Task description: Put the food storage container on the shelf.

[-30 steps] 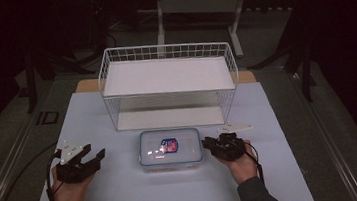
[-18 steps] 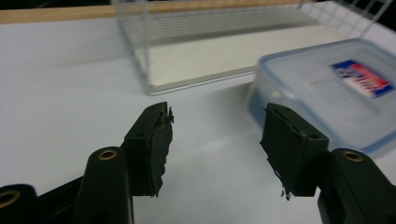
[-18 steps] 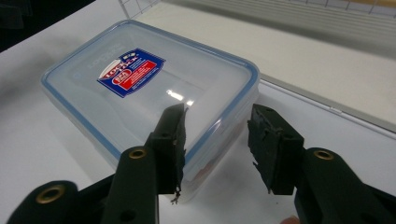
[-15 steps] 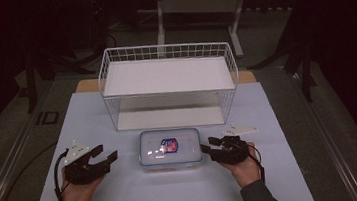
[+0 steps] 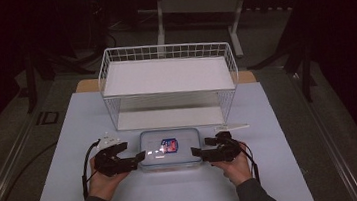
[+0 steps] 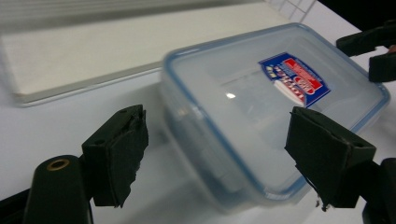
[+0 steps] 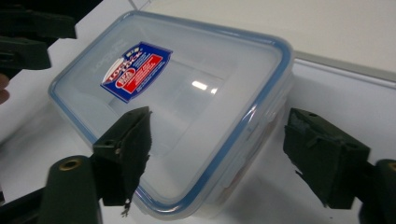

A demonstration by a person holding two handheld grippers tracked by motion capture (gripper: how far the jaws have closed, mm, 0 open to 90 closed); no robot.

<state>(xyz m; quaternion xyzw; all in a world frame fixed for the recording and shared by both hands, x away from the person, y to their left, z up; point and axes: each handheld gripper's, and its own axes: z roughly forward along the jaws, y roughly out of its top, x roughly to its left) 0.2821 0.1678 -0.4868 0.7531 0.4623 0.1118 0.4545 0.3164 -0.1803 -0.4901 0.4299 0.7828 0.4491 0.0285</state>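
A clear plastic container (image 5: 170,148) with a blue-rimmed lid and a red-and-blue label (image 5: 169,145) lies flat on the white bench (image 5: 284,170), just in front of a white wire shelf rack (image 5: 169,84). The left tool (image 5: 135,159) sits at the container's left end, held by the person's left hand (image 5: 103,181), and the right tool (image 5: 199,152) sits at its right end, held by the right hand (image 5: 233,165); the two point toward each other with the container between them. In the left gripper view, the left tool (image 6: 215,154) stands wide, its two black jaws spread on either side of the container's (image 6: 275,107) near end, one jaw over bare bench and the other overlapping the near corner of the lid; whether that jaw touches the plastic cannot be told. In the right gripper view, the right tool (image 7: 219,158) is likewise wide, one jaw in front of the lid and the other beside the side wall of the container (image 7: 187,107), over bare bench. The label (image 7: 135,70) lies on the far half of the lid there, and the other tool's dark jaws show at the far left edge.
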